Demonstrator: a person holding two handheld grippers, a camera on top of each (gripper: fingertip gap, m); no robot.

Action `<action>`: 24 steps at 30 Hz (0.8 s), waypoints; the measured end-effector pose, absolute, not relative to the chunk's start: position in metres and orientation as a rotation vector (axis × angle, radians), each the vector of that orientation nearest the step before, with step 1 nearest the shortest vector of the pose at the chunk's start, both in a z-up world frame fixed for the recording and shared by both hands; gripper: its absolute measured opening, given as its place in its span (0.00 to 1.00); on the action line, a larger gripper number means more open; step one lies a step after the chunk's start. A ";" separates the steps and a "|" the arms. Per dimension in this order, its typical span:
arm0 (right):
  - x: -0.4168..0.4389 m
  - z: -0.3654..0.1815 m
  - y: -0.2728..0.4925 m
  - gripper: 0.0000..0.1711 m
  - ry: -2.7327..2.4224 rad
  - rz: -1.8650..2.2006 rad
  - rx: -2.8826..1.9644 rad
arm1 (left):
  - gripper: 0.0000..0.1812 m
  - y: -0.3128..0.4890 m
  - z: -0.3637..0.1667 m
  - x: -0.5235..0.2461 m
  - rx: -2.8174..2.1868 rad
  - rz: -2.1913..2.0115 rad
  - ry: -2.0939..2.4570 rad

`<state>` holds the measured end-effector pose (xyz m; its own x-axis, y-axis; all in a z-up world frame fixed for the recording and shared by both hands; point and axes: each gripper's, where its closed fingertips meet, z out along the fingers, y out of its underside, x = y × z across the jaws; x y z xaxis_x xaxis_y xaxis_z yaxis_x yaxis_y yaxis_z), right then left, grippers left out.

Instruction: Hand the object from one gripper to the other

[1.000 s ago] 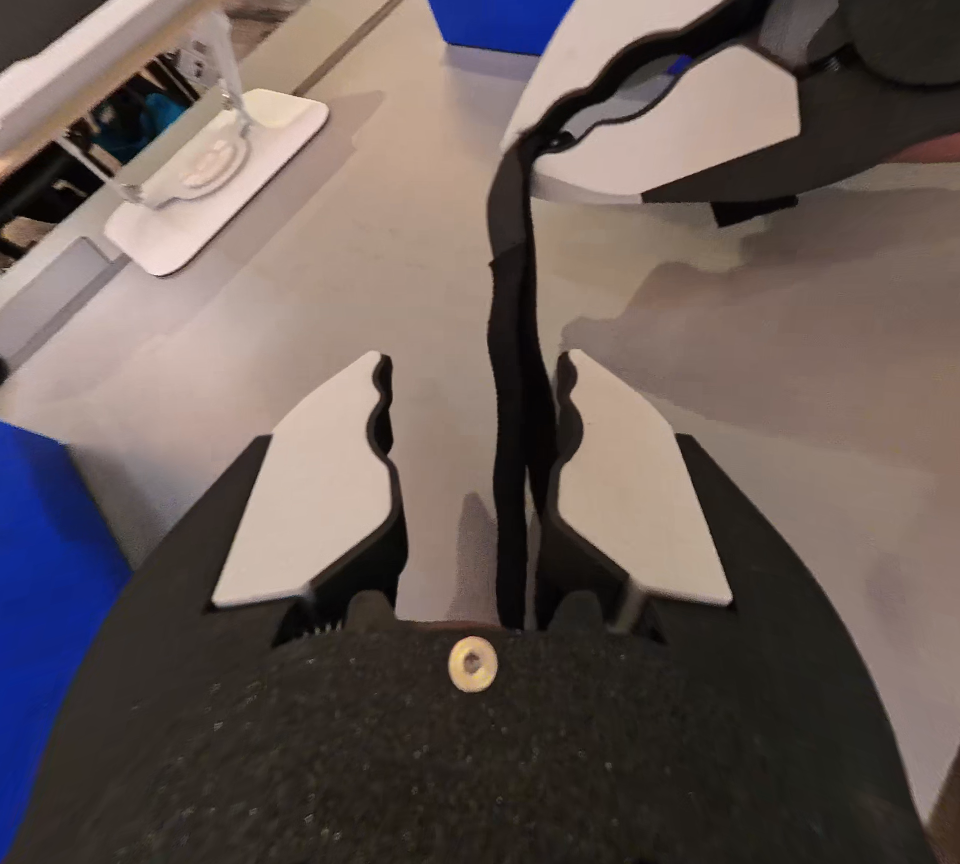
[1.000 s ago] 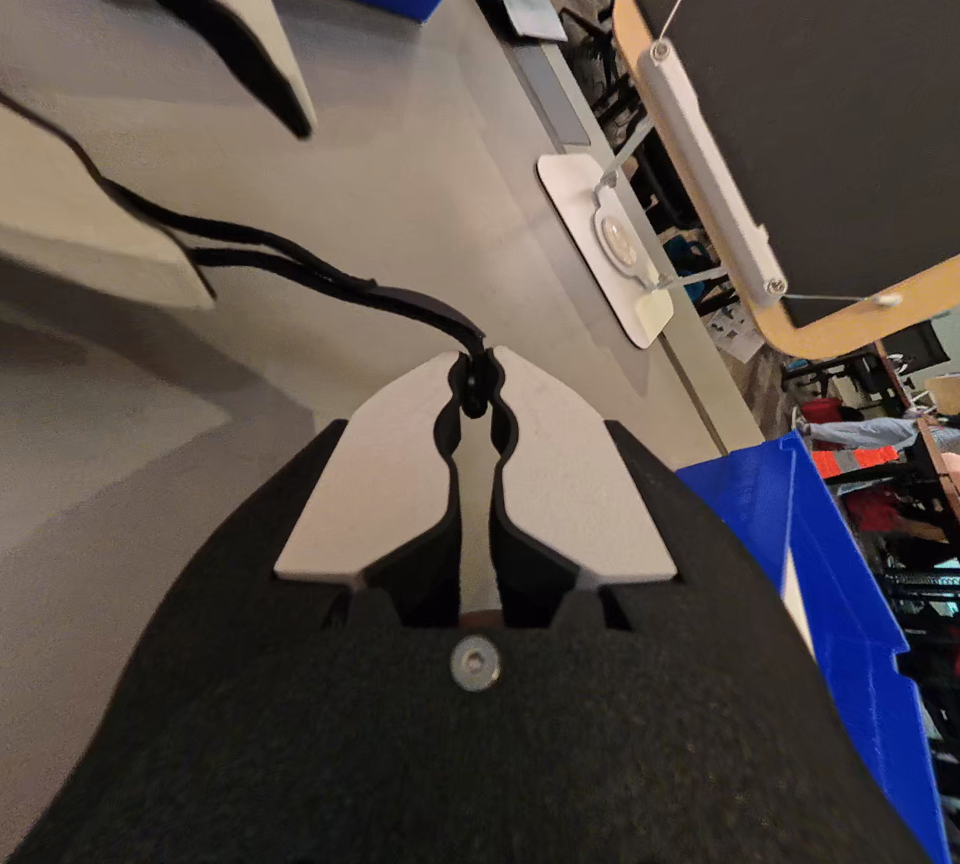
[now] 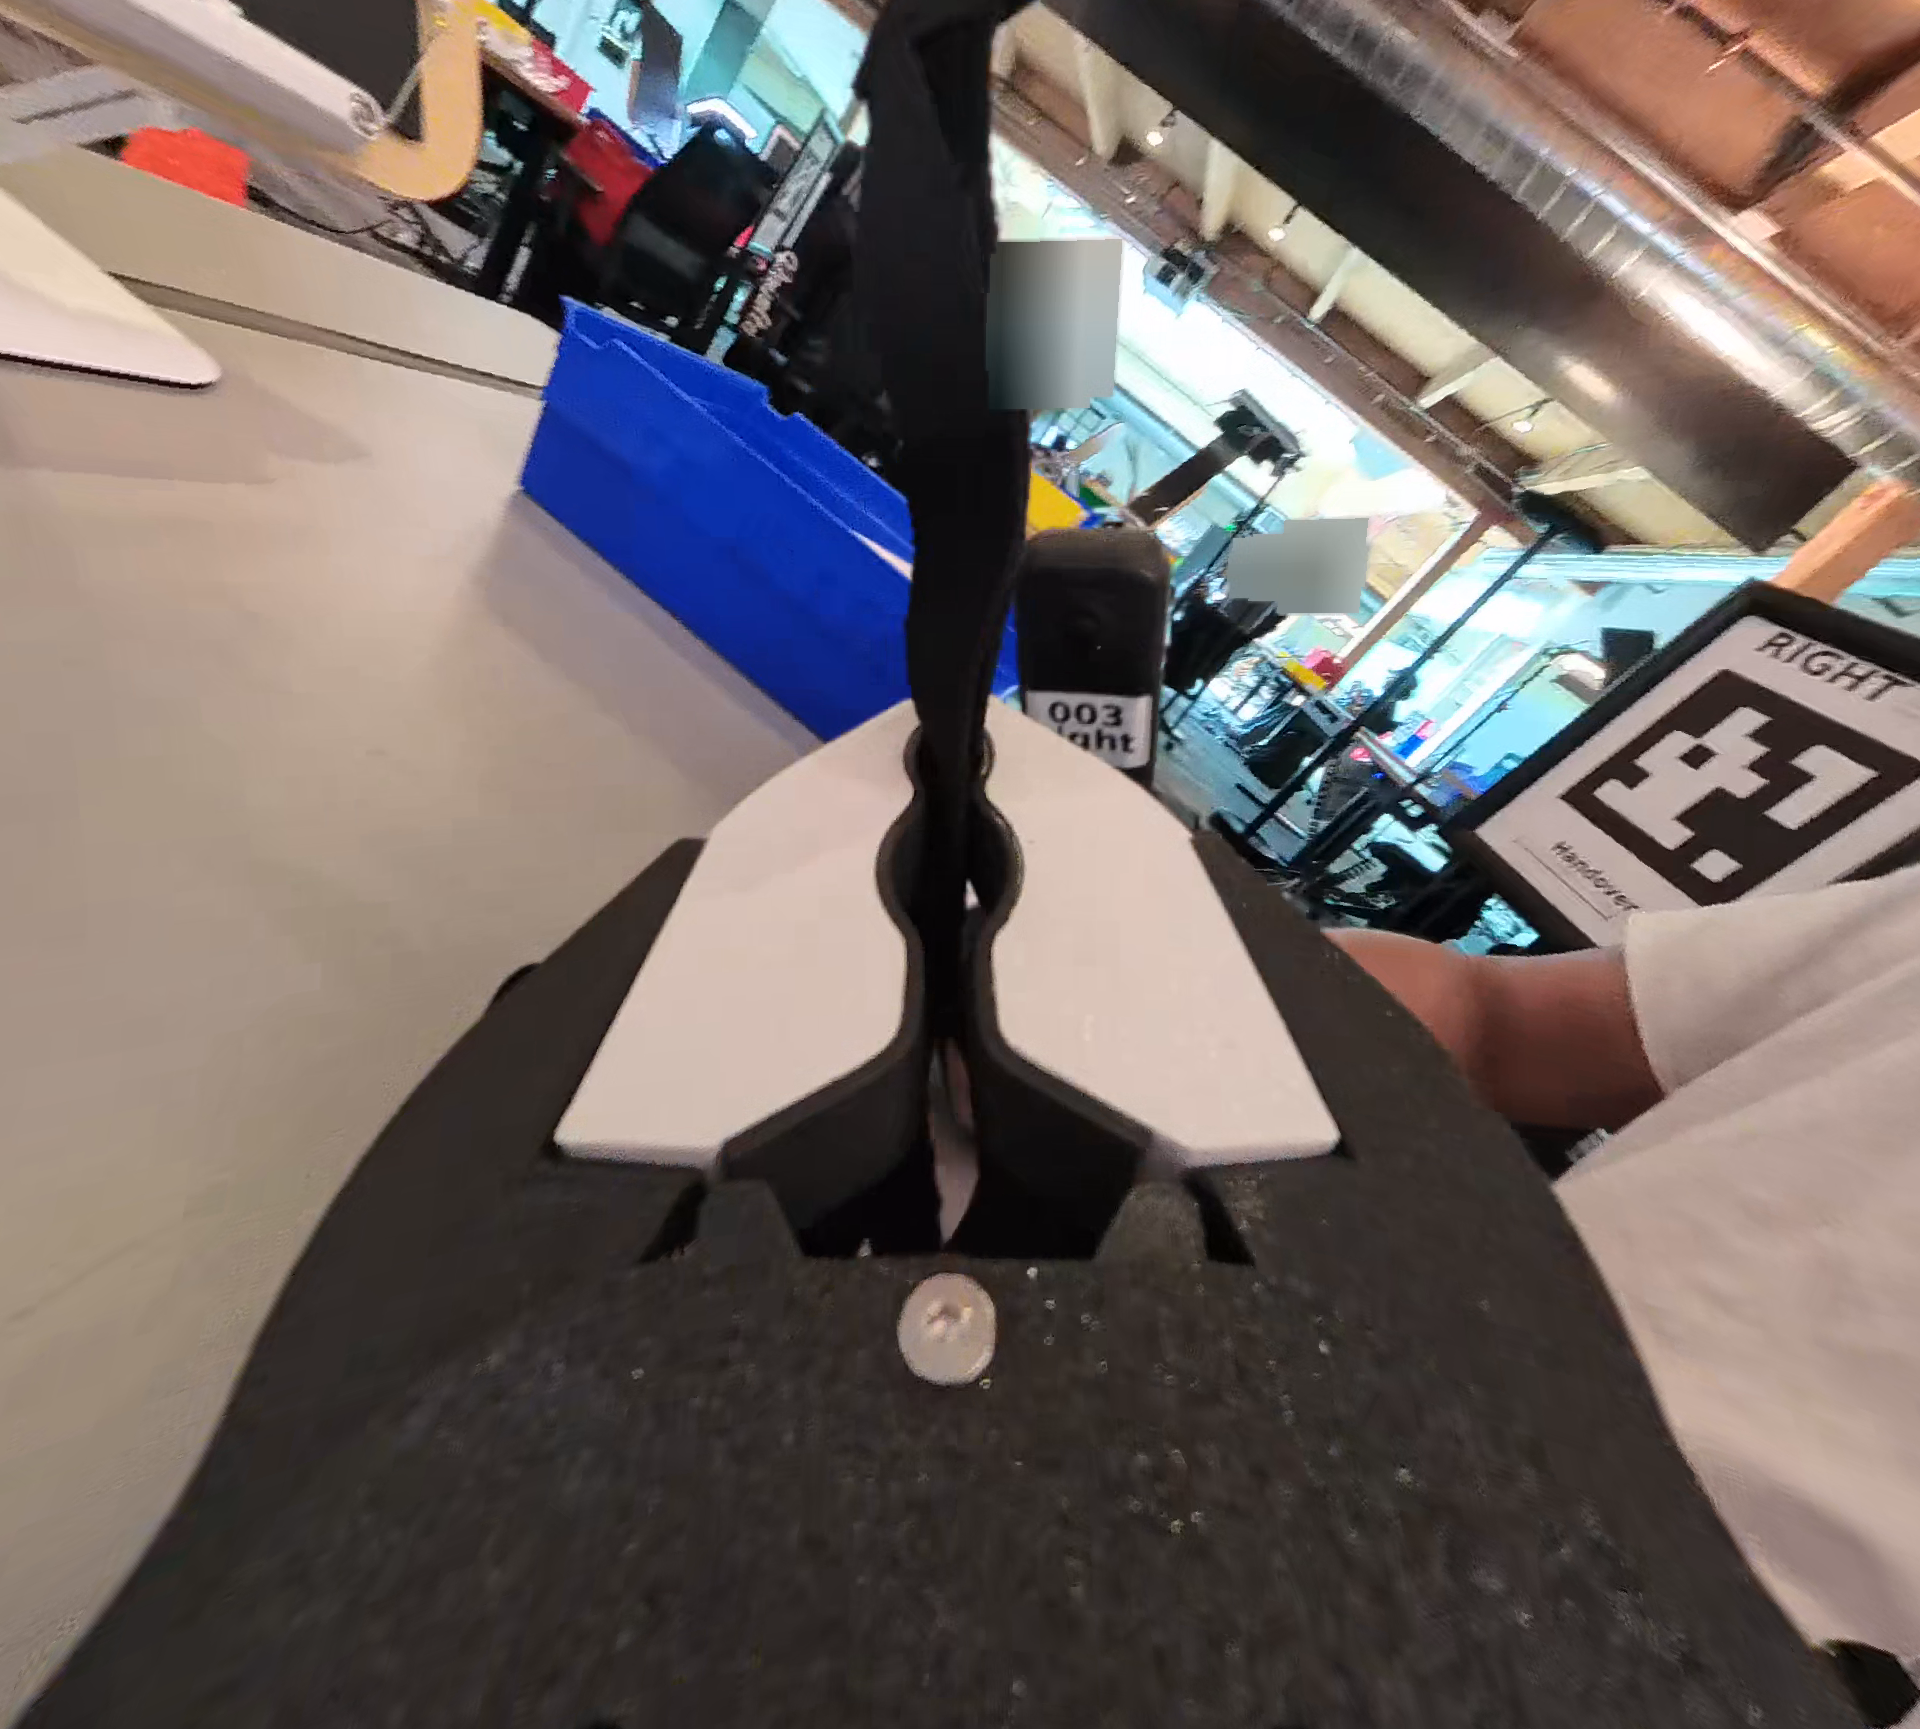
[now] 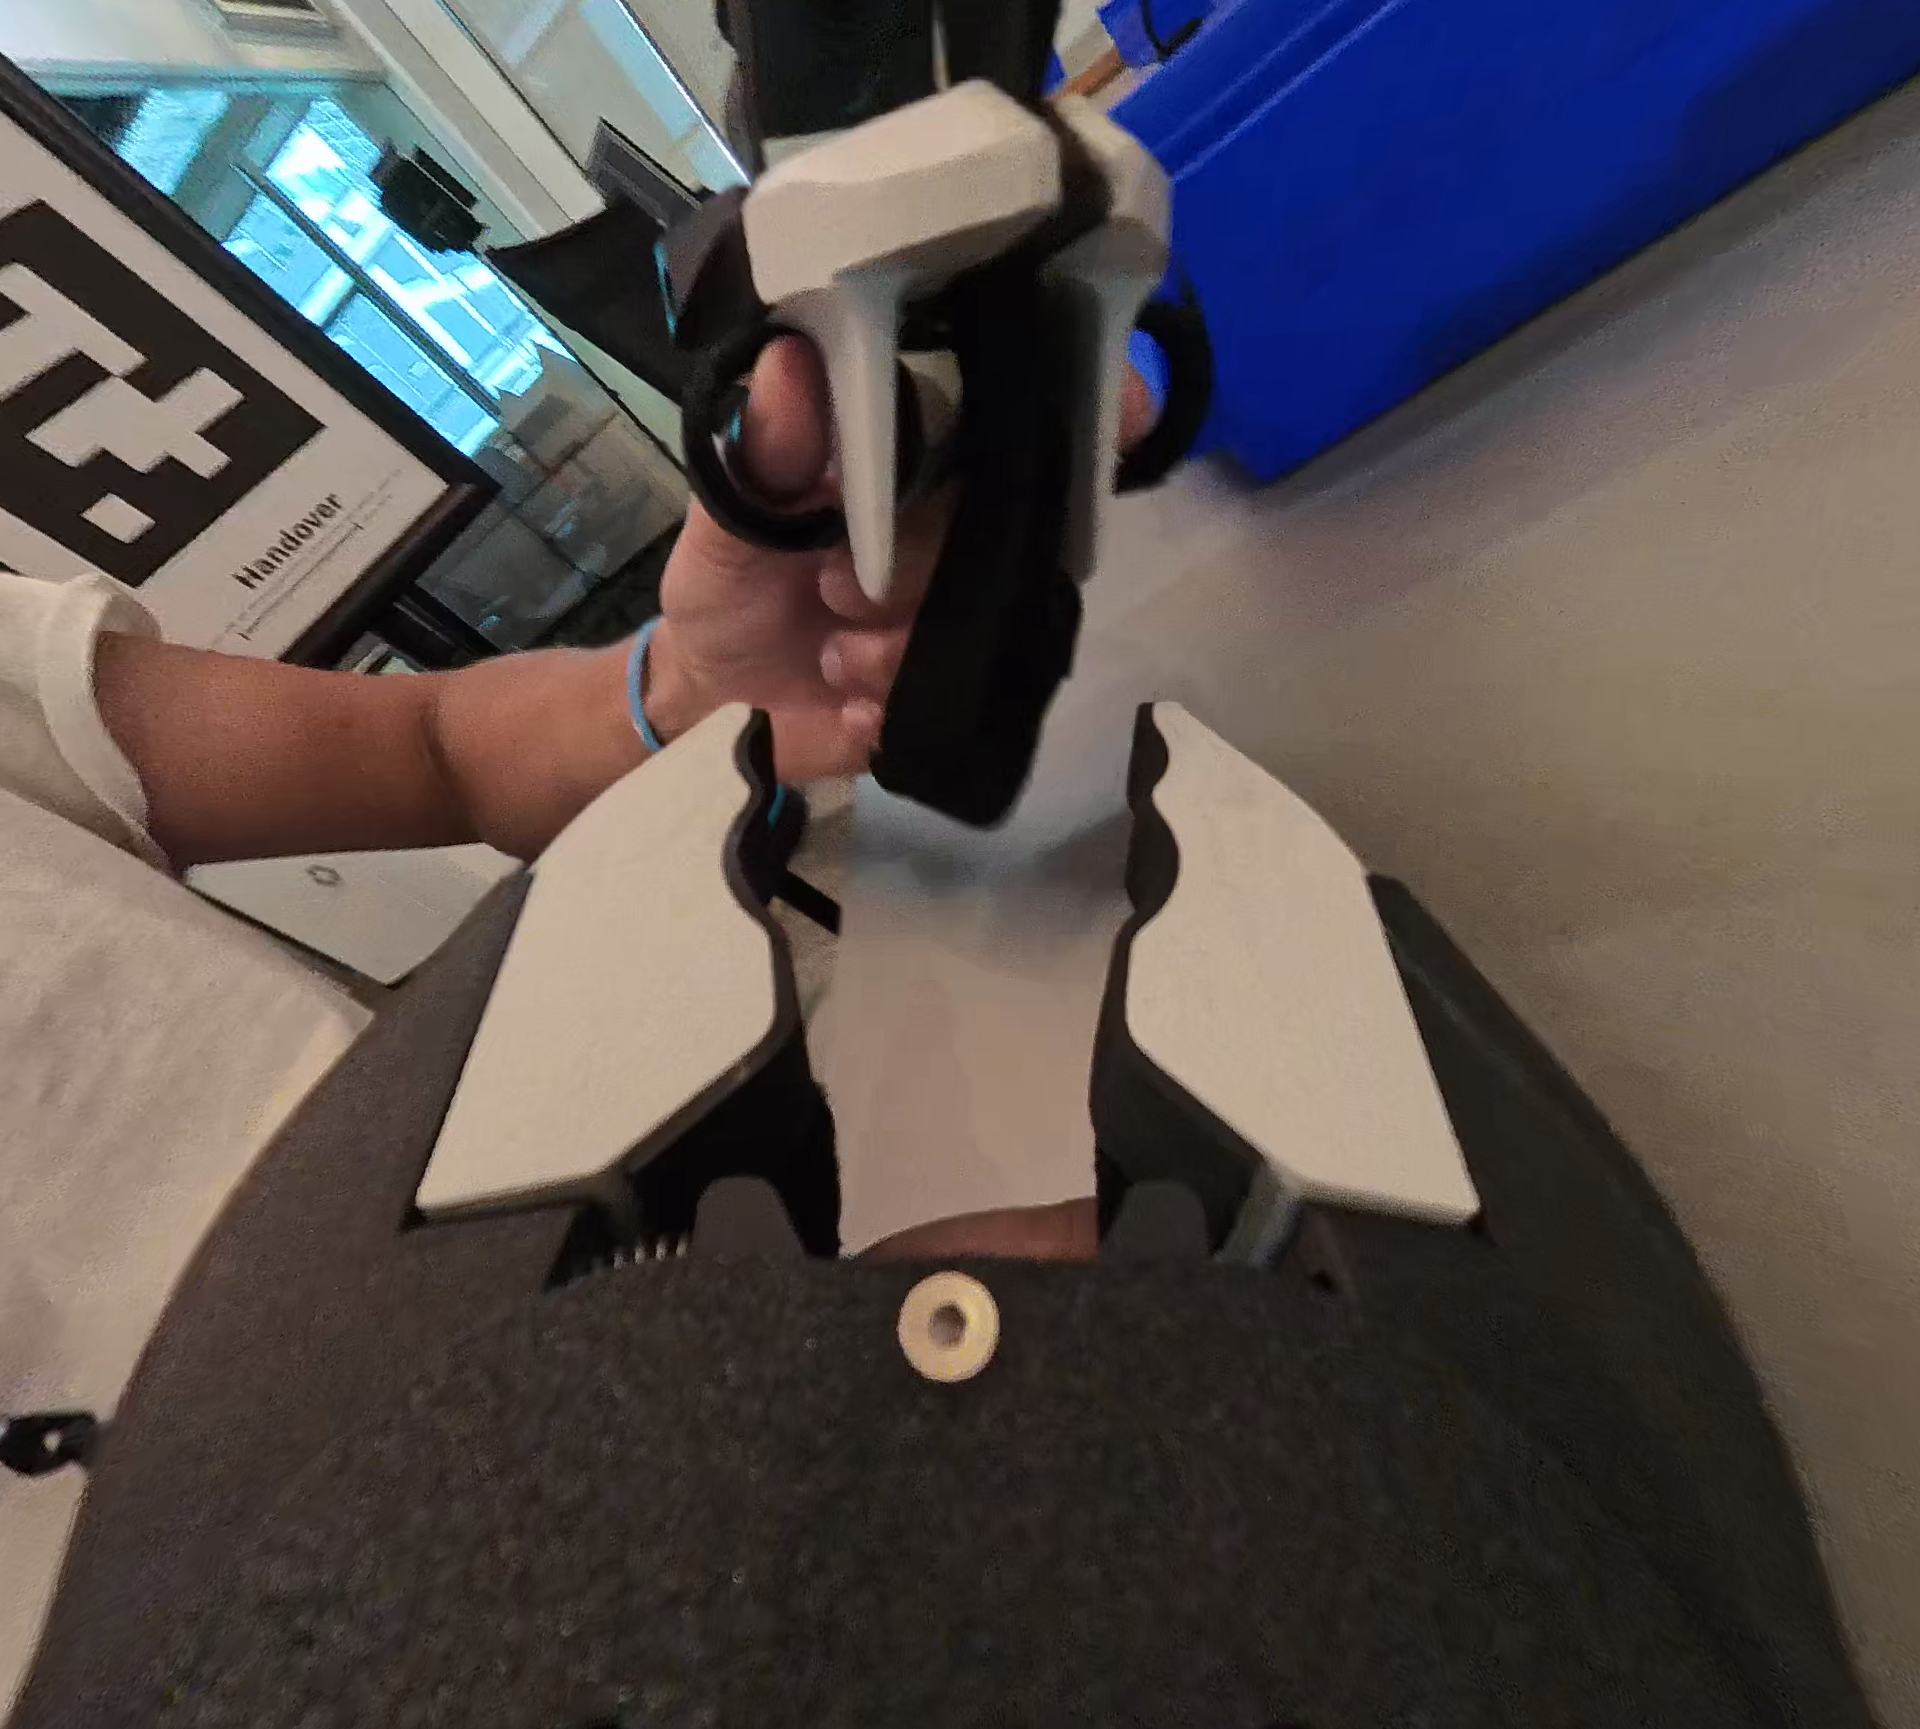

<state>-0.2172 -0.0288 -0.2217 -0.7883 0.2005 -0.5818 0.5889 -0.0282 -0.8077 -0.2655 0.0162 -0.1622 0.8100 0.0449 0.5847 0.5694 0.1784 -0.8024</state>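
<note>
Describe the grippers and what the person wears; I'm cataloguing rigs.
Both the left gripper and right gripper have textured black bodies, white wavy-edged fingers with black pads and a central screw. The person wears a white sleeve and blue wristband.

Bare table point(image 4: 1558, 744) right of right hand-held gripper point(image 4: 951, 806); blue bin point(image 4: 1507, 121) blocks far side.

Each camera sits just behind its own gripper's white fingers, looking forward along them. The left wrist view tilts upward over the grey tabletop point(image 3: 260, 692) toward the ceiling; the right wrist view faces the other gripper at close range. Both share the blue plastic bin point(image 3: 717, 526) point(image 4: 1507, 121) and the black-and-white marker board point(image 3: 1725, 786) point(image 4: 156, 422).
</note>
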 end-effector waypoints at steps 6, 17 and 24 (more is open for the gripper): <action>-0.217 -0.222 -0.049 0.09 1.897 -1.869 0.806 | 0.00 0.026 -0.153 -0.247 -1.335 -0.457 -0.474; -0.255 -0.195 0.045 0.01 2.281 -1.963 1.016 | 0.26 0.015 -0.169 -0.265 -1.464 -0.320 -0.529; -0.296 -0.102 0.227 0.01 2.477 -2.036 1.699 | 0.24 0.015 -0.184 -0.272 -1.501 -0.330 -0.594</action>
